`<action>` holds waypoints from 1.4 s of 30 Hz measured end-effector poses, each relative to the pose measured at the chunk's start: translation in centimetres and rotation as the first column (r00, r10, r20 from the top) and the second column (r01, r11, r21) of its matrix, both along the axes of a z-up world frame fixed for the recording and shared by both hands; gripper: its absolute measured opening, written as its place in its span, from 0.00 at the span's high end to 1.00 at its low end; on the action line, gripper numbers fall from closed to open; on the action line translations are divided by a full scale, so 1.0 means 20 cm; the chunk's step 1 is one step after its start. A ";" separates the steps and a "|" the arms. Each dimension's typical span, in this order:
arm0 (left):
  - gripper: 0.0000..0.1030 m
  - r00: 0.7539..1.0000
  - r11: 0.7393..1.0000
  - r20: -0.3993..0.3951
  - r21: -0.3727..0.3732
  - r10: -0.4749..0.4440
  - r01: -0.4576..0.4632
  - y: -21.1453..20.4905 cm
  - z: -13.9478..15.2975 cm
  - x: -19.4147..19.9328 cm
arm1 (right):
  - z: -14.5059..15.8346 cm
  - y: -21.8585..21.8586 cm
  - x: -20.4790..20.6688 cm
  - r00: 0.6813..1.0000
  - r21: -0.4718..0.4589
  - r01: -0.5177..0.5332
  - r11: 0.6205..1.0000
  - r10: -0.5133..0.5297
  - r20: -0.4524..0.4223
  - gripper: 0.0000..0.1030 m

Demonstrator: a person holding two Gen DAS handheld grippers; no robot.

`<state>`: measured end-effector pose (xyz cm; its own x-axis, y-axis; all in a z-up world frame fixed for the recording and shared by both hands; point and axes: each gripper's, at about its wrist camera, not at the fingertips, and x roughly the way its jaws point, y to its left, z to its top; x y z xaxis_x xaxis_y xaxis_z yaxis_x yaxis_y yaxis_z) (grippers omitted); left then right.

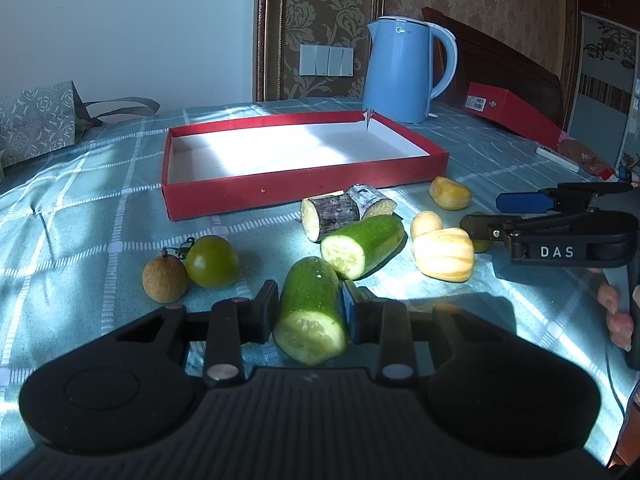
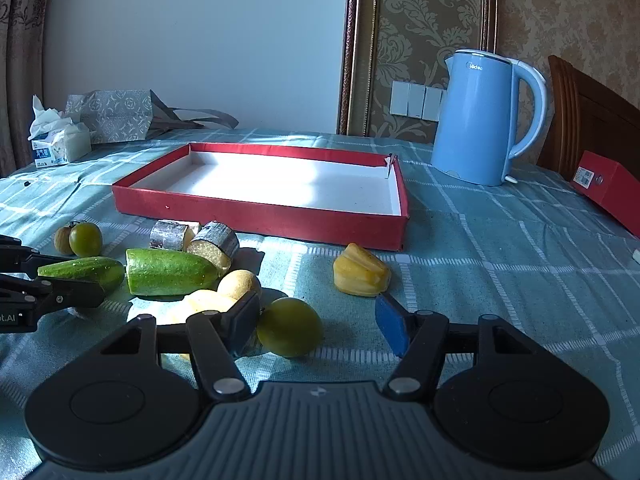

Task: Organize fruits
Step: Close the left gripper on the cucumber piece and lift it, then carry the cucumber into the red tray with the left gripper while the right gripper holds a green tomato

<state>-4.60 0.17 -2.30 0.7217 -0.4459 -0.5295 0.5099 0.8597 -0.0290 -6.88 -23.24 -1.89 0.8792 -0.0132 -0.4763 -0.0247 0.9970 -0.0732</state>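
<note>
My left gripper (image 1: 310, 310) is shut on a cucumber half (image 1: 310, 316), low over the cloth; it also shows in the right wrist view (image 2: 86, 271). A second cucumber half (image 1: 362, 246) lies just beyond it. My right gripper (image 2: 318, 322) is open around a green tomato (image 2: 290, 332) on the cloth, its left finger touching the fruit. A red shallow box (image 1: 304, 190) with a white floor stands empty behind the fruit. Two sugarcane pieces (image 1: 330, 216), yellow jackfruit pieces (image 1: 442, 254) (image 2: 360, 276), a longan (image 1: 164, 280) and another green tomato (image 1: 212, 262) lie around.
A blue kettle (image 2: 480, 120) stands behind the box at the right. A red carton (image 2: 608, 192) lies at the far right. A patterned bag (image 2: 112, 114) and a tissue pack (image 2: 56, 144) sit at the back left. A checked teal cloth (image 2: 500, 260) covers the table.
</note>
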 end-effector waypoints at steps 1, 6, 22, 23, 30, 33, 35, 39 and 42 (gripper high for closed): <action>0.69 1.000 1.000 -0.001 0.003 0.003 -0.003 0.00 0.00 0.00 | -0.01 0.01 0.01 1.000 -0.011 0.001 1.000 -0.001 -0.008 0.41; 0.70 1.000 1.000 -0.012 0.013 0.013 -0.013 -0.01 0.00 0.02 | -0.04 0.00 0.06 0.996 0.027 -0.018 0.999 0.020 -0.081 0.59; 0.71 0.998 1.000 0.062 -0.004 0.022 -0.022 -0.01 0.02 -0.01 | 0.02 0.01 0.13 0.999 0.035 -0.013 0.999 0.012 0.036 0.66; 0.71 0.998 1.000 0.064 -0.005 0.023 -0.023 -0.02 0.02 -0.01 | 0.02 0.00 0.13 0.999 0.042 -0.007 0.999 0.005 0.047 0.66; 0.71 0.999 0.999 0.030 0.007 0.036 -0.036 -0.04 0.01 0.01 | 0.02 0.00 0.18 1.000 0.055 0.000 0.998 -0.002 0.023 0.66; 0.72 0.999 0.999 0.005 0.025 0.045 -0.045 -0.04 0.00 0.01 | 0.01 0.00 0.19 1.000 0.065 -0.021 0.998 0.021 0.007 0.66; 0.72 0.998 0.998 -0.008 0.035 0.057 -0.056 -0.05 0.00 0.01 | 0.00 -0.01 0.20 1.000 0.092 -0.023 0.996 0.023 0.002 0.66; 0.72 0.997 0.996 -0.005 0.038 0.075 -0.075 -0.06 0.00 0.00 | 0.00 -0.03 0.19 1.000 0.115 -0.023 0.993 0.022 0.011 0.66; 0.72 0.996 0.996 -0.016 0.010 0.088 -0.088 -0.05 0.00 0.01 | 0.01 -0.04 0.19 1.000 0.134 -0.022 0.991 0.020 0.019 0.66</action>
